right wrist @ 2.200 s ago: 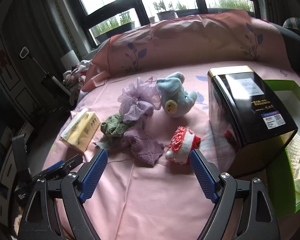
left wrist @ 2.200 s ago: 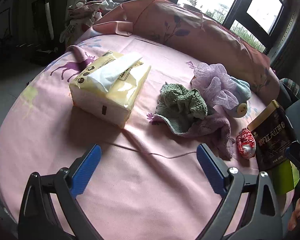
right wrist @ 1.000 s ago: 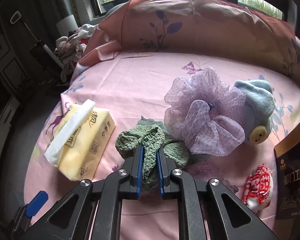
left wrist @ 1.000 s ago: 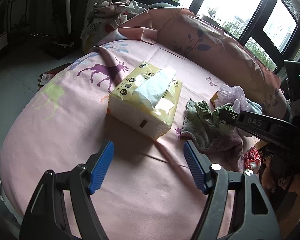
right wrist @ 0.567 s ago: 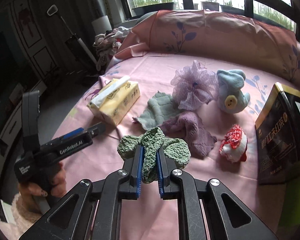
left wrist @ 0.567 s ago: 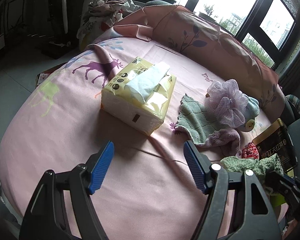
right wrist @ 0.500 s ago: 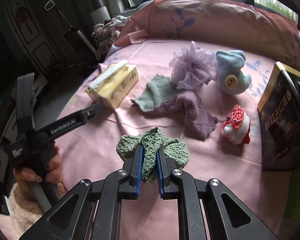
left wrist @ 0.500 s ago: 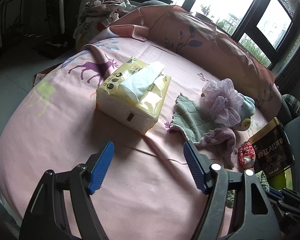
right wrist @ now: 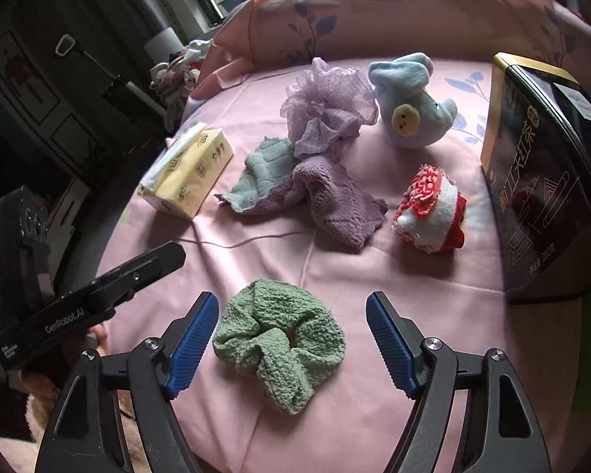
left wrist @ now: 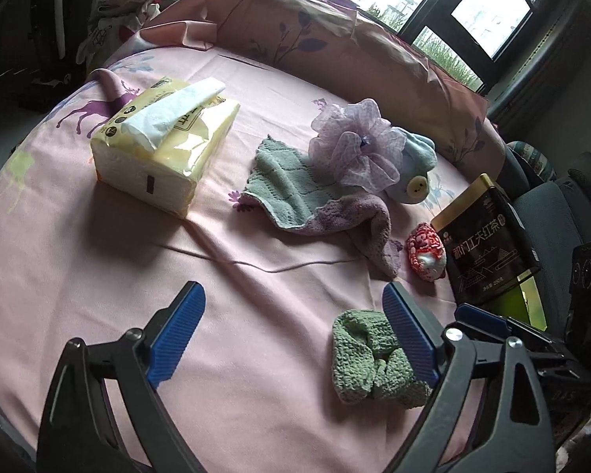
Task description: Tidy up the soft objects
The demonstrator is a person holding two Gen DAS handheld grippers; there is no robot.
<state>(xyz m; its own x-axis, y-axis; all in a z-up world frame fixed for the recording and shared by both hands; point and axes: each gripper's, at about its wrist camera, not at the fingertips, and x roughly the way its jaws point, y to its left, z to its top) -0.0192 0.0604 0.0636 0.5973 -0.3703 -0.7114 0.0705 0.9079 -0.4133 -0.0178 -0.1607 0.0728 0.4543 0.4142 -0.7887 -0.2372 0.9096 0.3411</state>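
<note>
A: Right wrist view: right tongs (right wrist: 291, 337) opening, pads clear of the green scrunchie (right wrist: 279, 339), which lies loose on the pink bedsheet (right wrist: 433, 283) between them, near edge. Release step, by the look of it.

B: Left tongs (left wrist: 291, 335)?

A: Also opening, nothing between them; the scrunchie sits just inside the right-hand pad.

B: Next?

A: Likely another soft piece. The purple knit cloth (right wrist: 335, 197) overlaps the grey-green waffle cloth (right wrist: 256, 181), so a pinch at a free corner should separate them. Lilac mesh scrunchie (right wrist: 327, 106) frilly, airy; blue plush (right wrist: 409, 106) rounded; red-white knit toy (right wrist: 429, 213) nubbly.
</note>
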